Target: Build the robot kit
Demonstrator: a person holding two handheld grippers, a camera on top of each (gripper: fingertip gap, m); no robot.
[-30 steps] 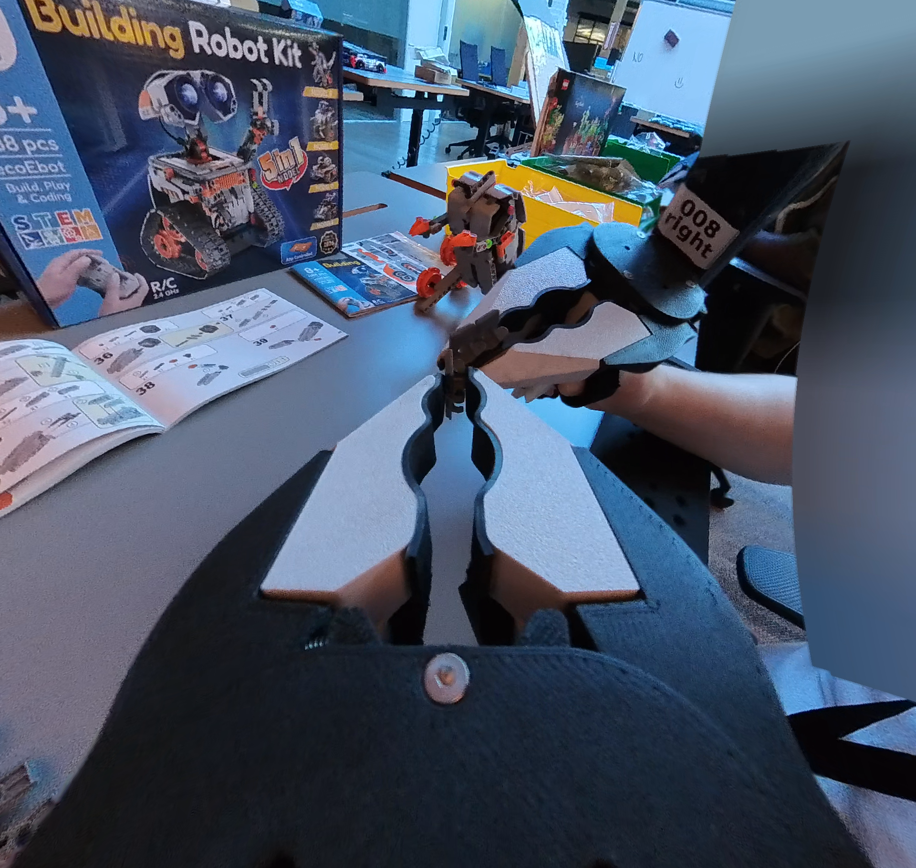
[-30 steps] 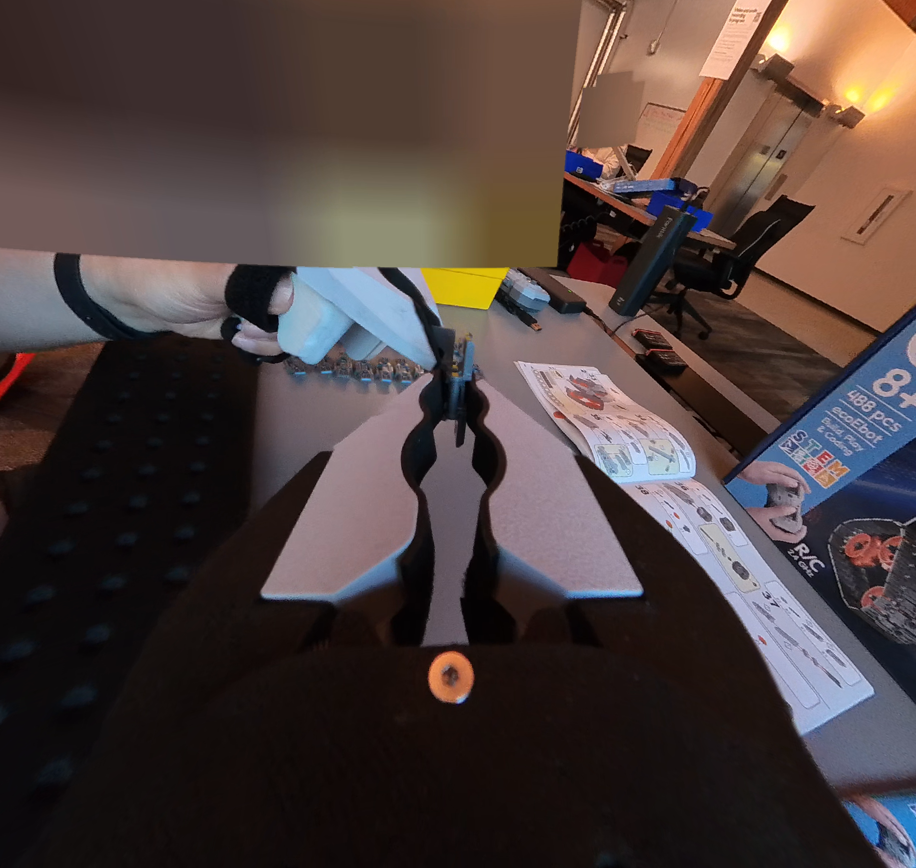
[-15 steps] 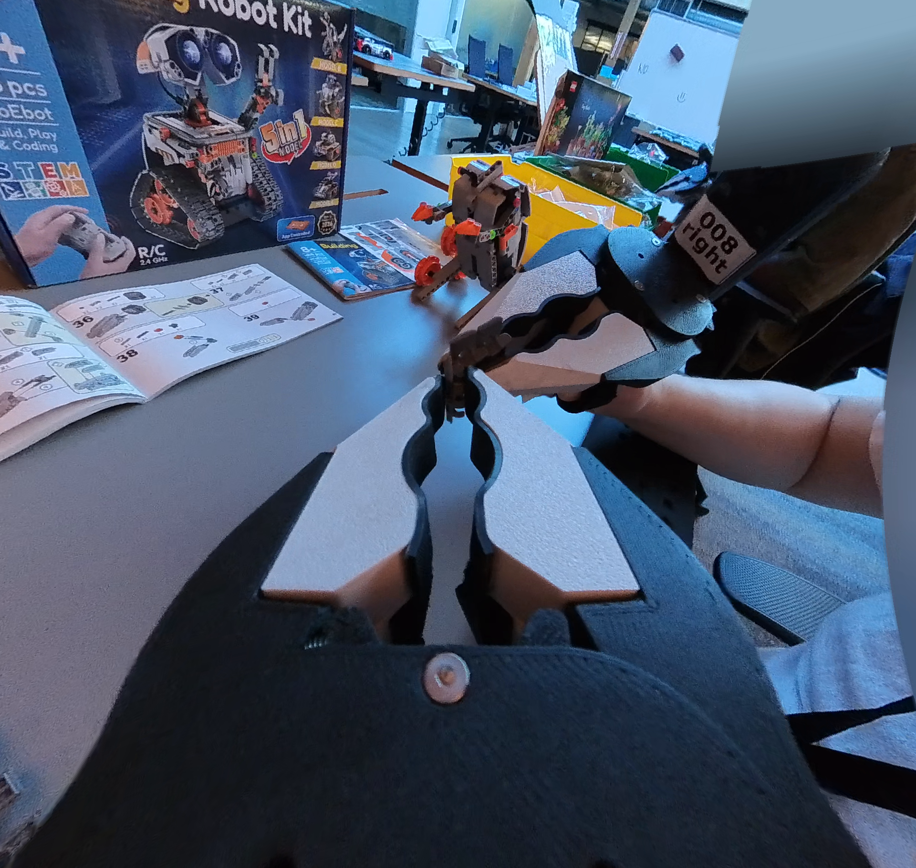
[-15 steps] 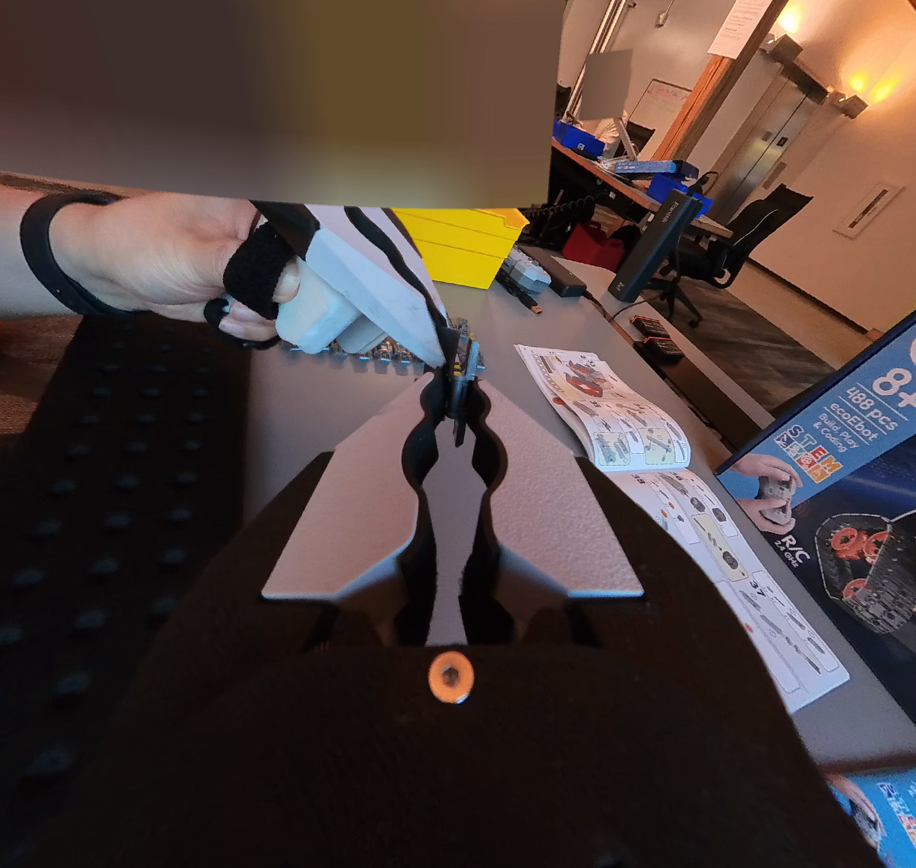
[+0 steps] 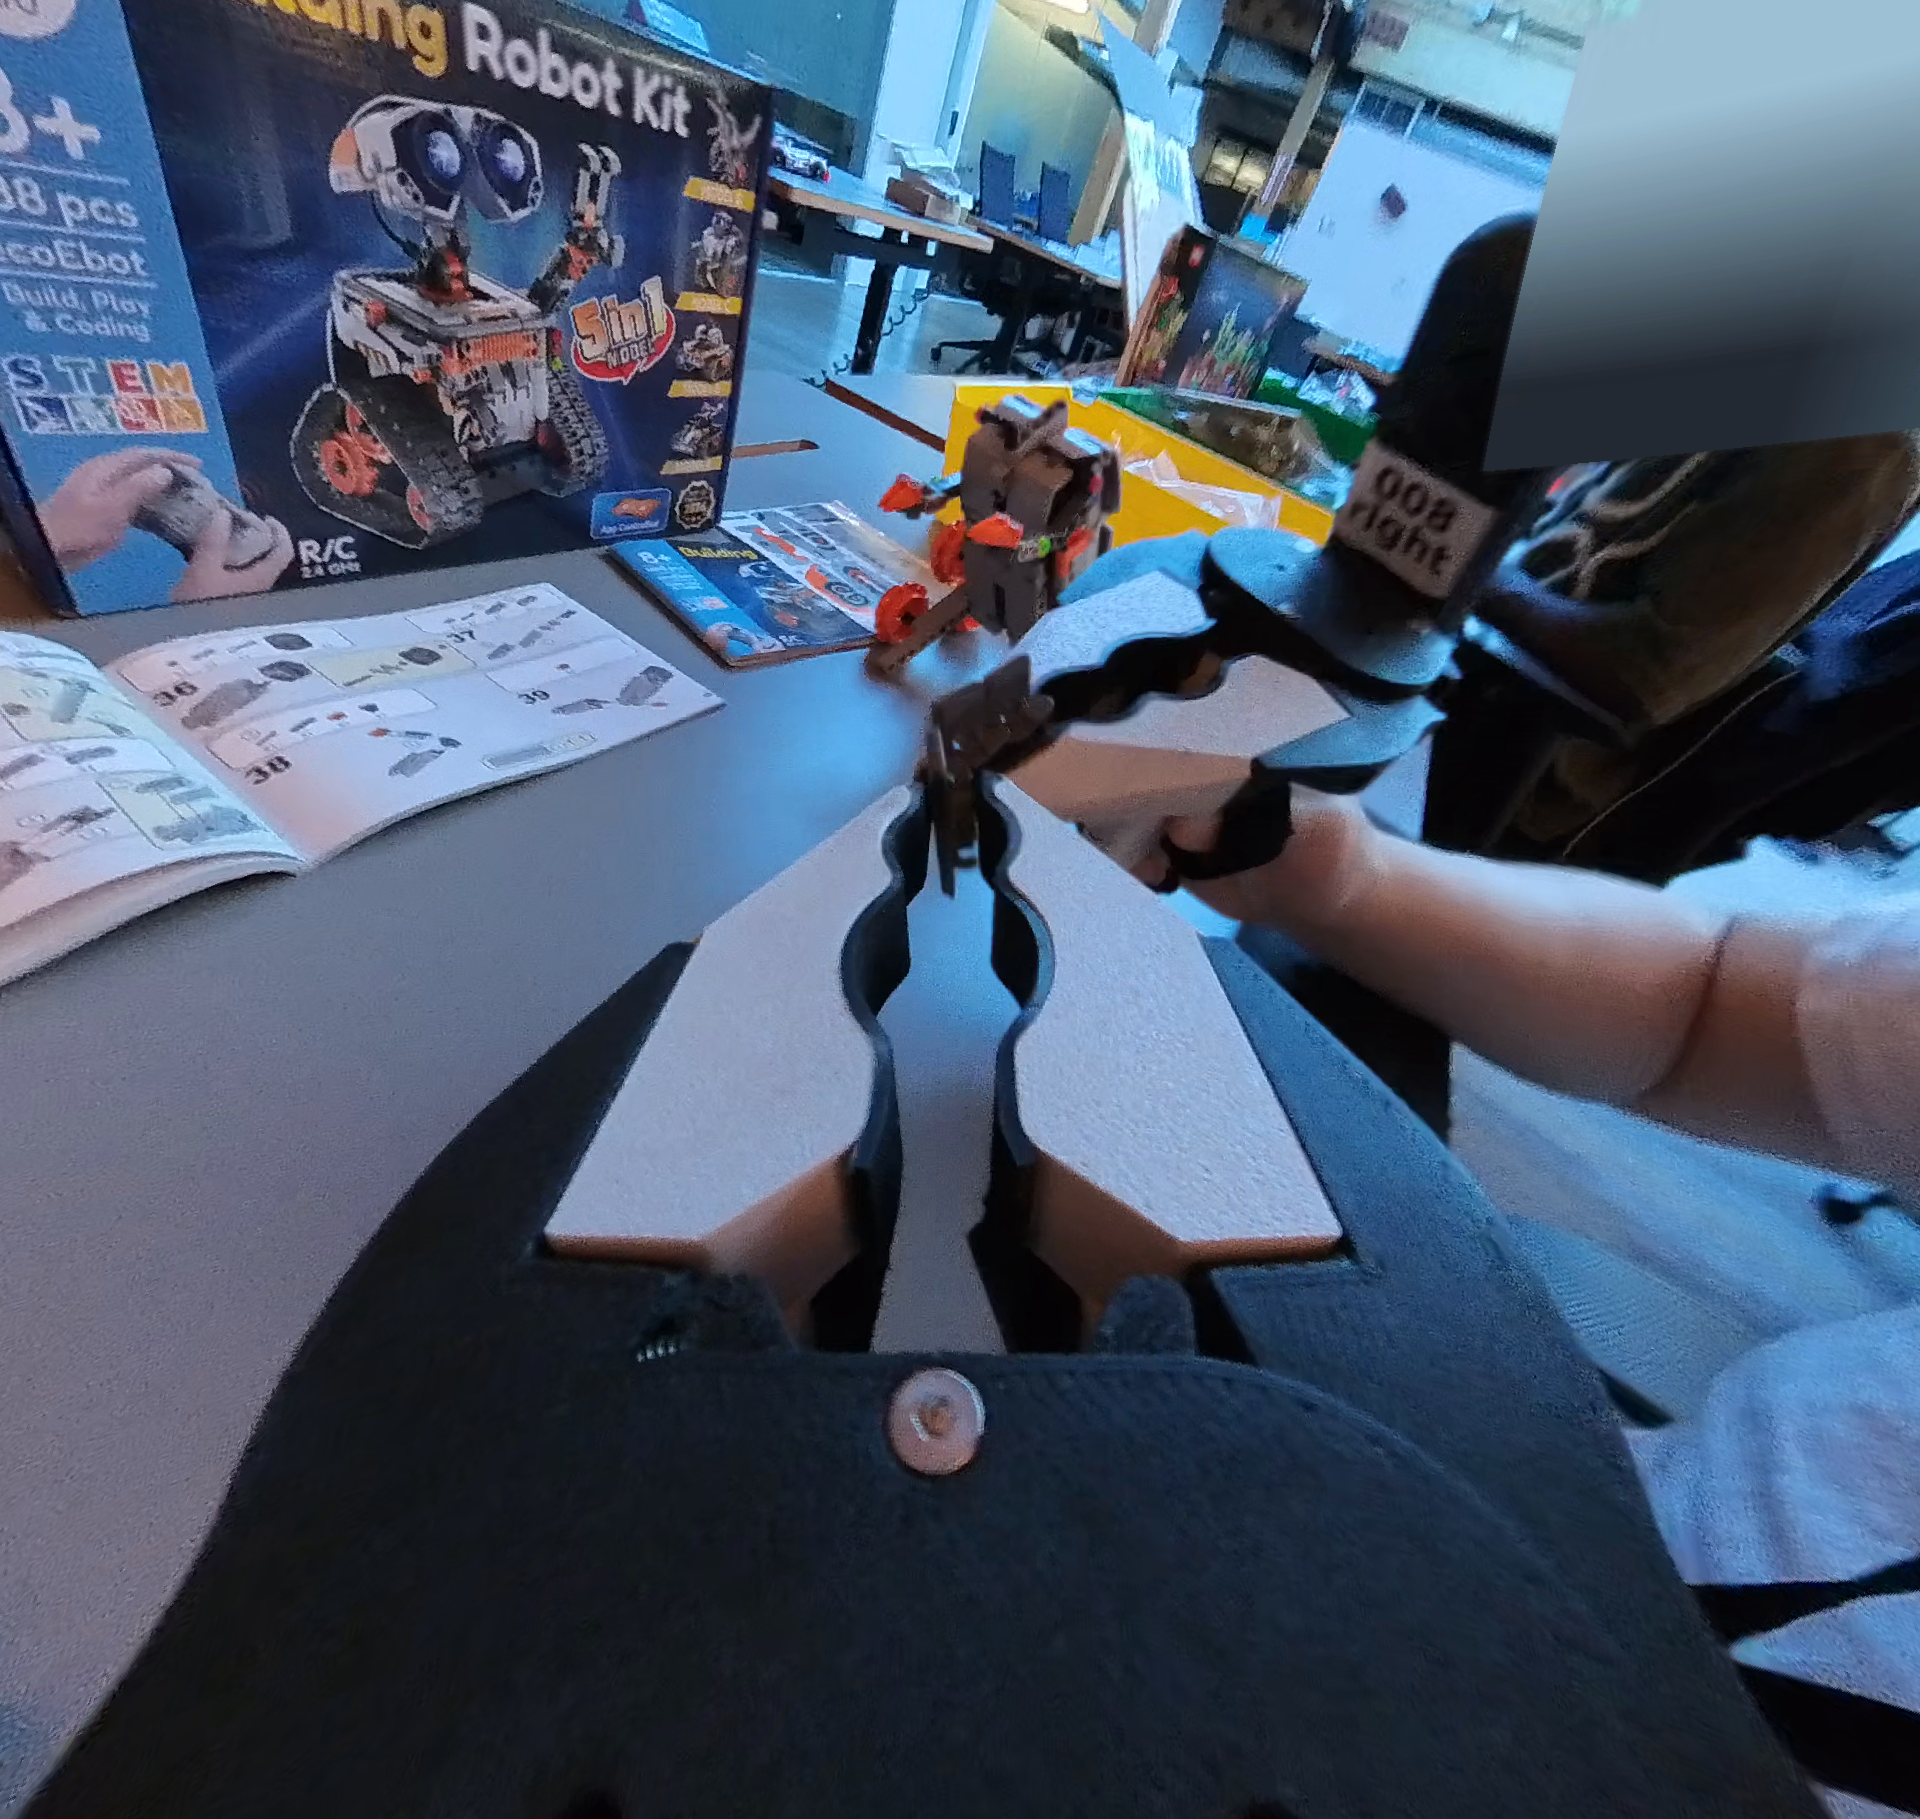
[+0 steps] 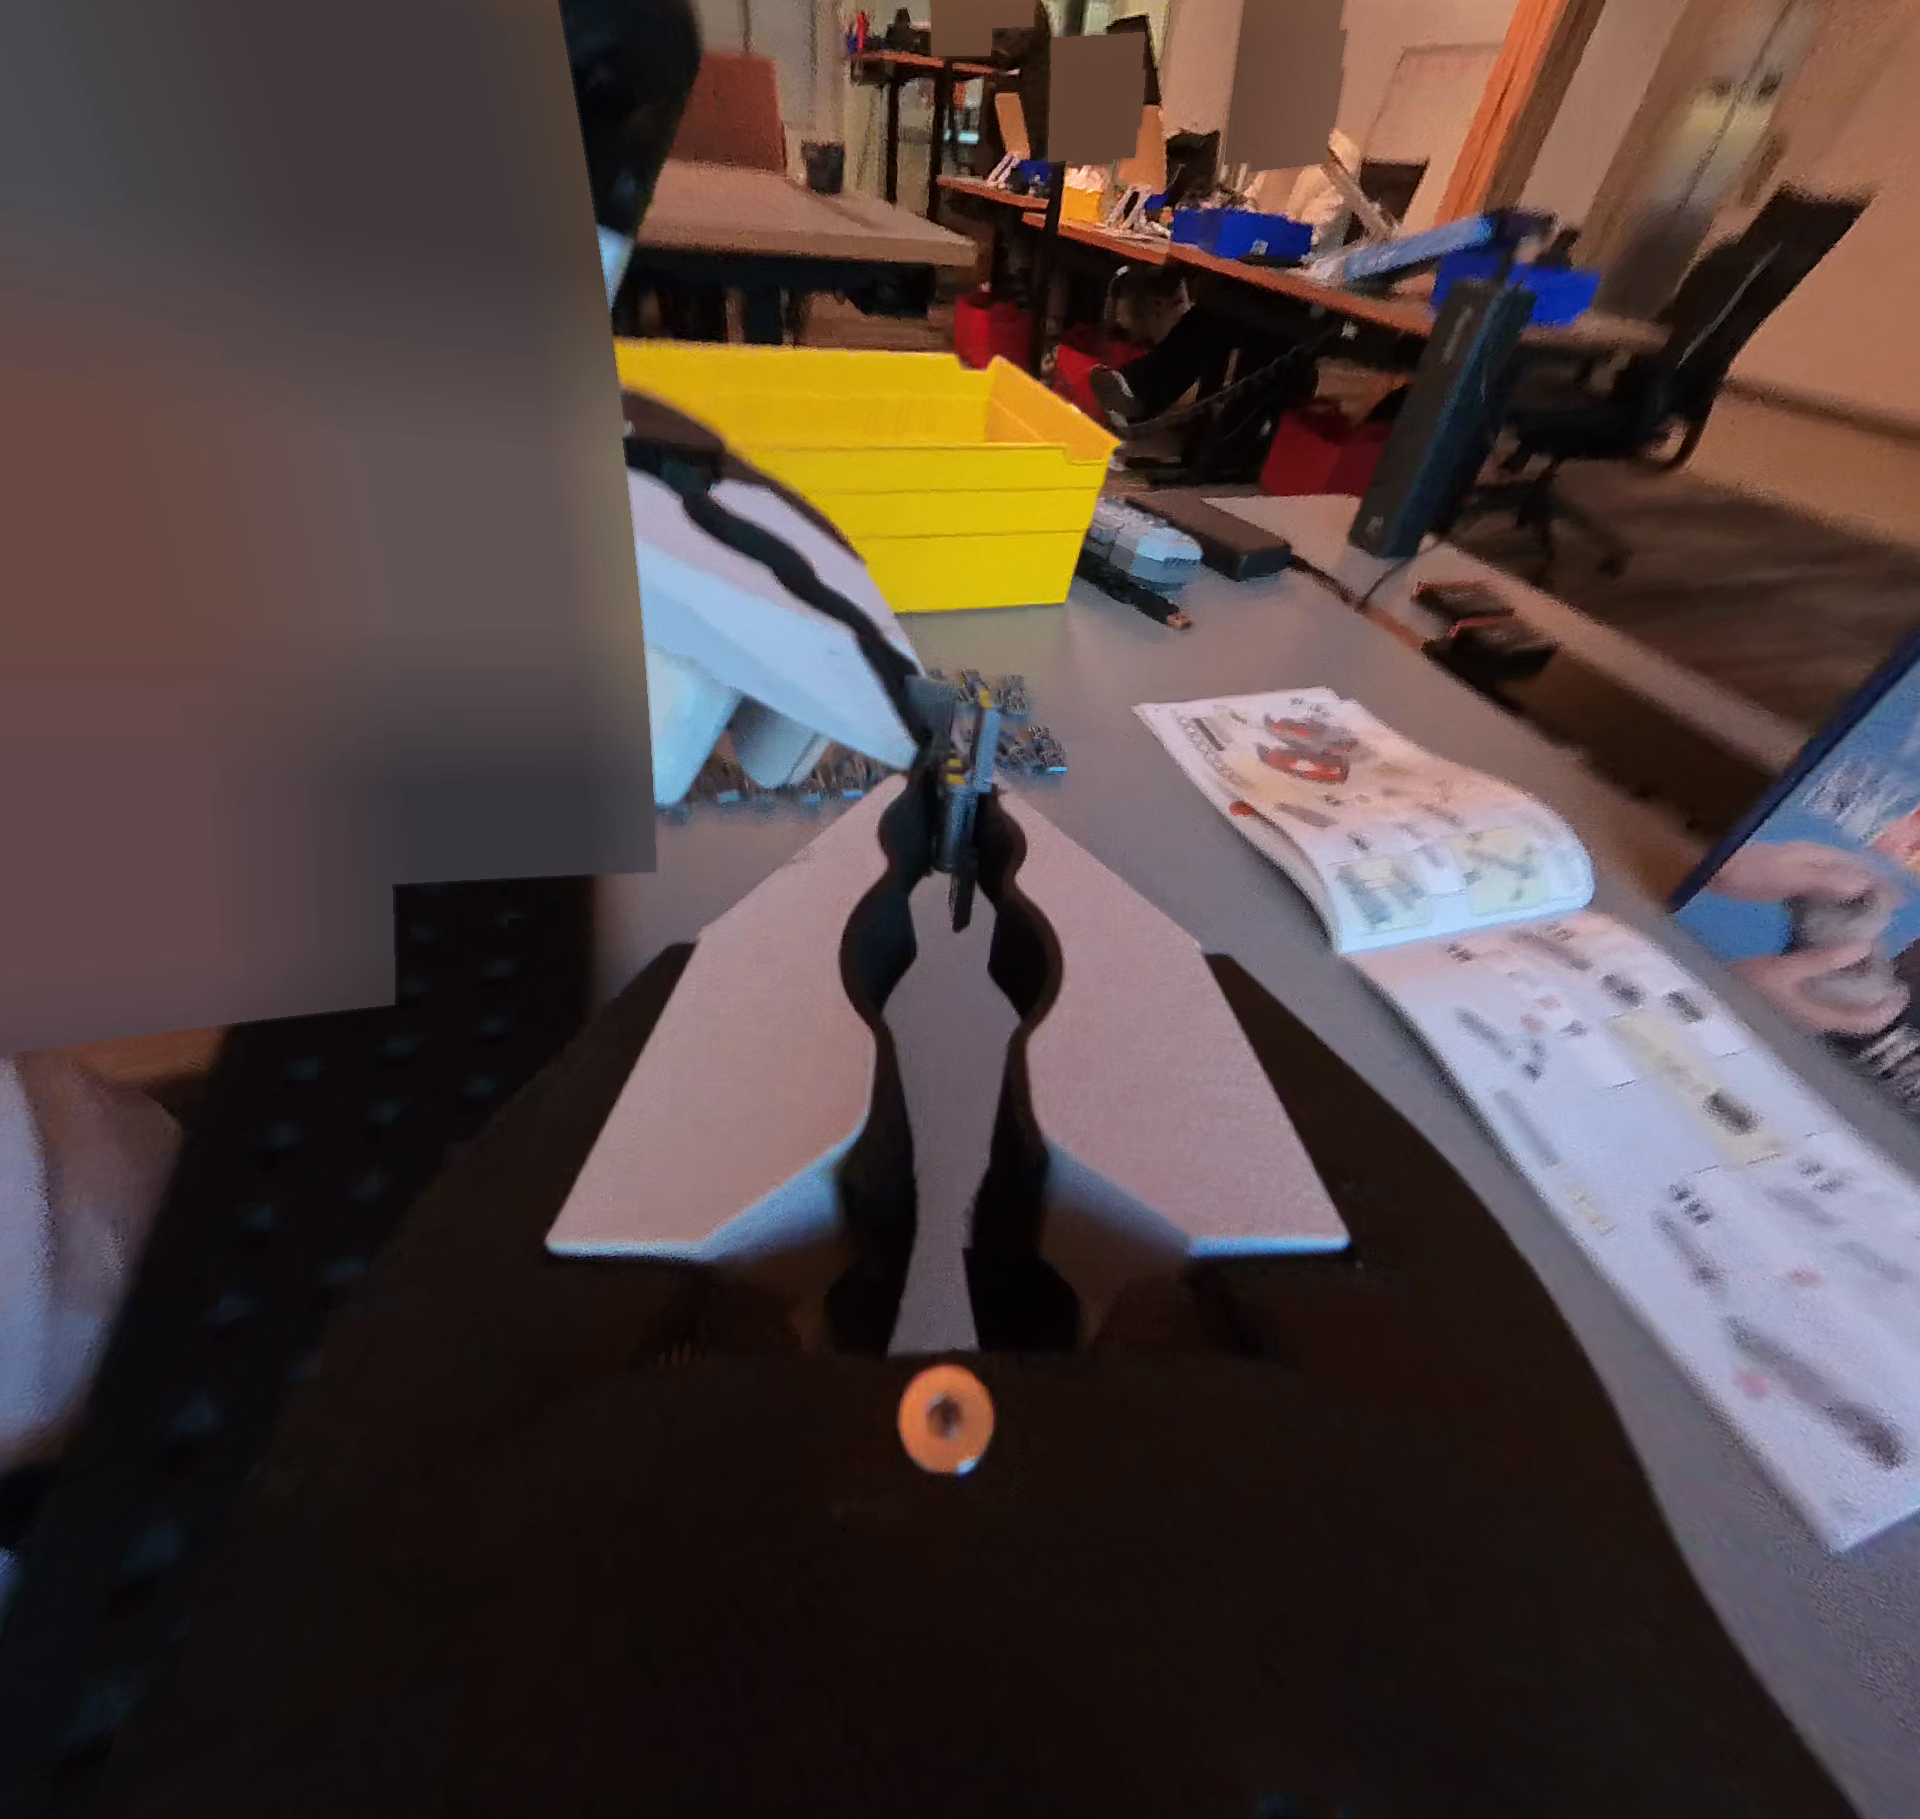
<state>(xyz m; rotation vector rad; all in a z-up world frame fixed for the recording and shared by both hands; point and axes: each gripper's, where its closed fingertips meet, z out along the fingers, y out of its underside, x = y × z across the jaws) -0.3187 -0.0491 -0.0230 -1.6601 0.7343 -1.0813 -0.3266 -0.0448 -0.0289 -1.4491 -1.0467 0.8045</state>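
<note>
Two grippers meet tip to tip over the grey counter (image 5: 436,1021), each closed on its own part of one small dark build. The left gripper (image 5: 951,813) has its fingers drawn nearly together, leaving only a thin slit at the tips, and in that slit it pinches a thin dark strip (image 5: 948,834) that stands roughly upright. The right gripper (image 5: 997,720) comes in from the side, fingers likewise almost closed, clamping a brown-grey block piece (image 5: 982,715) that sits against the top of the strip. In its own view the right gripper (image 6: 961,813) nips a narrow grey-and-yellow piece (image 6: 966,782), with the left gripper's pale fingers (image 6: 790,647) pressed in from the left. Holding both halves right at the tips probably keeps the joint visible and lets the pieces be lined up in the air, off the counter.

Just behind the joint lies a row of small dark links (image 6: 997,751) on the counter. Farther off stand a grey-and-orange toy model (image 5: 1023,533), an open instruction booklet (image 5: 343,699), a second thin leaflet (image 5: 769,574), the big kit box (image 5: 416,263) upright at the back, and a yellow bin (image 6: 935,481). A person's forearm (image 5: 1507,948) reaches in behind the right gripper.
</note>
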